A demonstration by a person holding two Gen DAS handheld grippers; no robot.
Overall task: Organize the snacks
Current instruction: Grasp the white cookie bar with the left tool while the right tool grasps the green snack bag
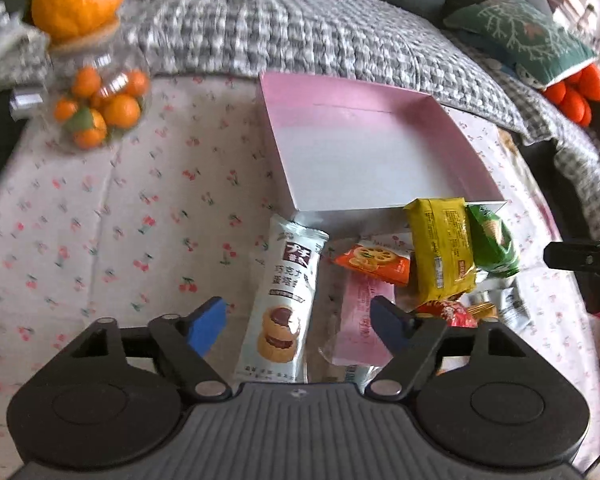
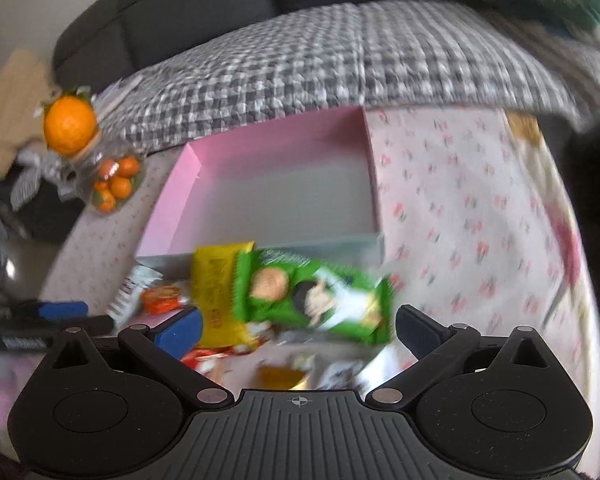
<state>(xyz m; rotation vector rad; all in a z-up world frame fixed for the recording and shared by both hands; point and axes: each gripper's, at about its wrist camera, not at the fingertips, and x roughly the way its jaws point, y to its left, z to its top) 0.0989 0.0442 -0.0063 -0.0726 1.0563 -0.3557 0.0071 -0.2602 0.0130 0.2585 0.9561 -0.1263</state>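
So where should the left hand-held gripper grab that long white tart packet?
Probably across the middle of the white tart packet, from above. It lies flat, running away from the open left hand-held gripper, narrow enough to fit between the fingers, its left edge free.

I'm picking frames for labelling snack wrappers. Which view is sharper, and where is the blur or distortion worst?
Left wrist view: sharper; the print on the white cookie packet is readable, though the mandarin jar at the edge is smeared. Right wrist view: motion-blurred throughout, the green packet streaked and the pink box soft. Both views: fisheye bending toward the rims.
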